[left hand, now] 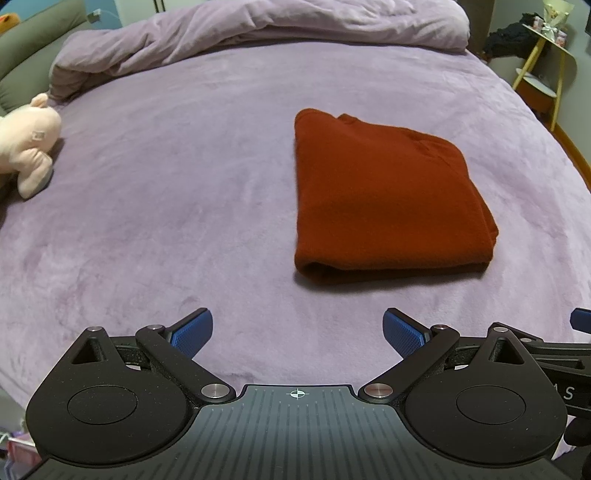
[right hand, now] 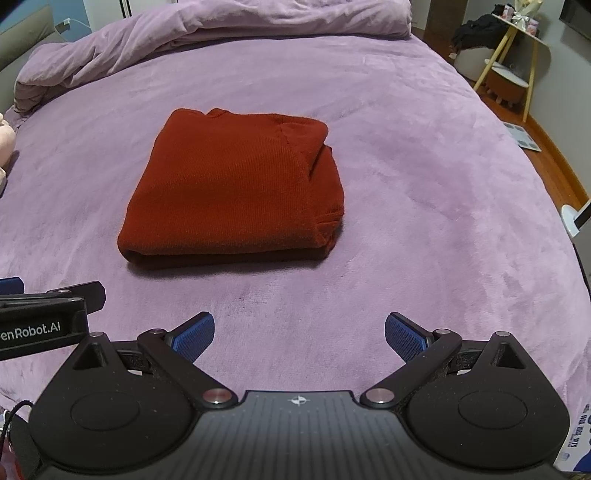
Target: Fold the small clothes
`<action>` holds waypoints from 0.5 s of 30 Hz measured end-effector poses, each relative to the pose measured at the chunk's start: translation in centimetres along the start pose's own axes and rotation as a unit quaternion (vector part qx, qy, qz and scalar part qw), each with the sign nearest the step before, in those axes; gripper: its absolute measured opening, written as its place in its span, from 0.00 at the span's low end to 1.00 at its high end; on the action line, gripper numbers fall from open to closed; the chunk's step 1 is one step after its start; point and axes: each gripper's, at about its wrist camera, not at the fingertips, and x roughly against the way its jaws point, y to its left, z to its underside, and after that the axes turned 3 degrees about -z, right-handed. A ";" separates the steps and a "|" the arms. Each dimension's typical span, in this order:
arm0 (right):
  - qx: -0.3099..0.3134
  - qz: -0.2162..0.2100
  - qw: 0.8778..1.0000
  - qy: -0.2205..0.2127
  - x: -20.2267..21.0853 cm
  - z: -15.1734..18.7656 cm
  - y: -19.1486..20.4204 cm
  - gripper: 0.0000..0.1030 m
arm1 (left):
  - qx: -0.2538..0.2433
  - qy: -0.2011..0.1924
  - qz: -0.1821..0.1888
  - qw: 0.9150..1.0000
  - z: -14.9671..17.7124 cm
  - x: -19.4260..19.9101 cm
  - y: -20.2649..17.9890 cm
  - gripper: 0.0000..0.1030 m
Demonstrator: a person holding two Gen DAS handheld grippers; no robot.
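Red garment (right hand: 236,192) folded into a neat rectangle, flat on the purple bedspread (right hand: 424,229), touched by nothing. Left gripper (left hand: 297,332) spread wide, empty, near the fold's front edge. Right gripper (right hand: 299,334) likewise spread and empty. Pink plush toy (left hand: 27,144) far left; bunched duvet (left hand: 258,33) behind.

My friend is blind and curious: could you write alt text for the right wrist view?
A rust-red knit garment, folded into a neat rectangle, lies on a lilac plush bedspread. In front of it the right gripper hovers open and empty, its blue-padded fingers spread wide; a rumpled lilac duvet lies behind.
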 end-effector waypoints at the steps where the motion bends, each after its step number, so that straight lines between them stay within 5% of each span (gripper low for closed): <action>1: 0.000 0.000 1.000 0.000 0.0 0.0 0.0 0.96 | 0.000 0.000 0.000 1.000 0.0 0.0 0.0 0.98; 15: 0.000 0.003 1.000 -0.004 0.4 -0.1 0.0 0.96 | -0.001 0.003 0.003 1.000 -0.1 0.0 0.0 0.98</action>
